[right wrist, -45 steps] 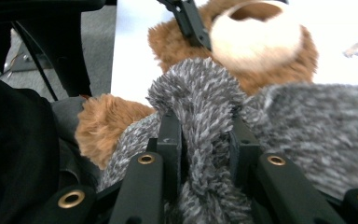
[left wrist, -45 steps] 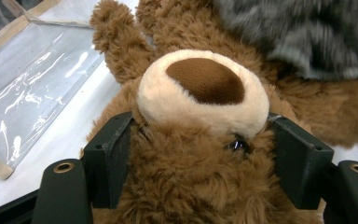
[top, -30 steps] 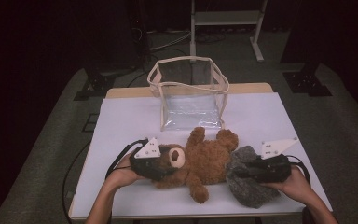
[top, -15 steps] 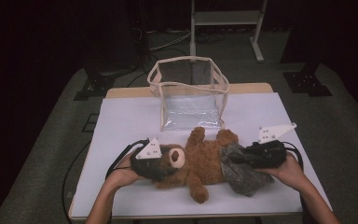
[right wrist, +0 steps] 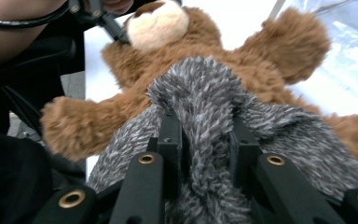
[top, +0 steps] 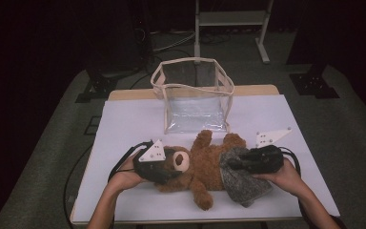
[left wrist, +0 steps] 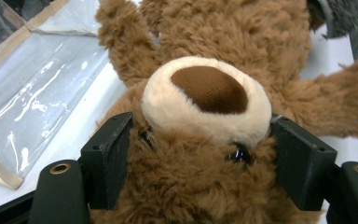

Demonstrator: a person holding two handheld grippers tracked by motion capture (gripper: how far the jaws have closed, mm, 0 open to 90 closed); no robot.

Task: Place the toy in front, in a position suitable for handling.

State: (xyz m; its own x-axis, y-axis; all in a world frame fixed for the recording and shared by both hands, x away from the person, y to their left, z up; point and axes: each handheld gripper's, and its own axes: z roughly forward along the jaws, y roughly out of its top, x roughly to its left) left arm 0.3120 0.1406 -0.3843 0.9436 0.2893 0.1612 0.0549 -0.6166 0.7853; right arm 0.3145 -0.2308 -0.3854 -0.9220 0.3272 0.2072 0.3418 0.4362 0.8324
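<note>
We see the brown teddy bear (top: 202,167) lying on its back at the near middle of the white table (top: 128,119), head toward our left, one arm raised toward the clear bag (top: 193,95) that stands just behind it. A grey knitted cloth (top: 240,179) covers its lower body and legs on our right.

Our left gripper (top: 169,164) is clamped on the bear's head: in the left gripper view its two black jaws press into the fur on either side of the cream muzzle (left wrist: 207,100), at eye level. It sits where it sat a second ago.

Our right gripper (top: 233,164) pinches a raised fold of the grey cloth; in the right gripper view the fold (right wrist: 205,121) stands bunched between the two black jaws, with the bear's torso and muzzle beyond. Compared with a second ago, this gripper has slid along the table toward the bear's middle, and the cloth has come with it: then it lay more spread out beside the bear's legs, now it is gathered further up over the body, its near edge hanging toward the table's front.
</note>
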